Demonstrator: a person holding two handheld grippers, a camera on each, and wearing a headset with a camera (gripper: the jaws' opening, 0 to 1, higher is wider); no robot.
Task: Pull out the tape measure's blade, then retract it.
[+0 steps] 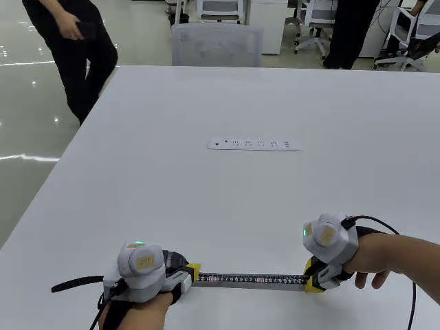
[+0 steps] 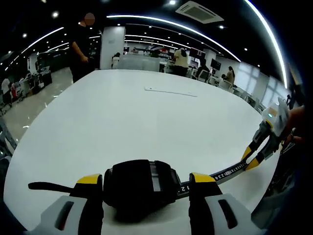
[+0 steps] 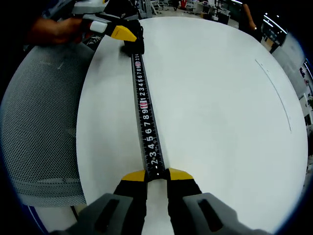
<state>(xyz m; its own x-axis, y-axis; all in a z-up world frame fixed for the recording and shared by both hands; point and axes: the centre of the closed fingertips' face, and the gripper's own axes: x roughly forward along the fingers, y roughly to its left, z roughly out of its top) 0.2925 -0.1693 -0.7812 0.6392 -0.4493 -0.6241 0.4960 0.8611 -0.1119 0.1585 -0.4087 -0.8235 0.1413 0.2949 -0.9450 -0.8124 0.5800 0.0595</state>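
Holding the tape measure (image 2: 141, 182) across its black case (image 1: 175, 265), my left gripper (image 2: 146, 178) has its yellow-tipped fingers closed against the case's two sides, low near the front edge of the tabletop (image 1: 206, 206). The blade (image 3: 145, 112) runs out of the case and lies flat along the tabletop to my right gripper (image 3: 156, 175), whose fingers are pinched narrow on the blade's very end, beside the lowest printed numbers.

I judge the pull-out to be well along, with the retract not yet begun. The case looks hard, compact and fairly dense. Its smooth shell could twist in the grip when the spring tugs, so a hold across the broad sides suits it. The blade is thin, springy metal, stiff only while it keeps its curve, and it is slick with keen edges. The end is the right place to hold it. I would walk that end back toward the case rather than let go, since a freed blade is likely to whip.

A black strap (image 1: 75, 282) trails from the case to the left. A white strip (image 1: 253, 144) with small dark marks lies at mid-table, well apart. A grey chair (image 1: 216, 45) stands at the far edge, with people (image 1: 72, 48) beyond.
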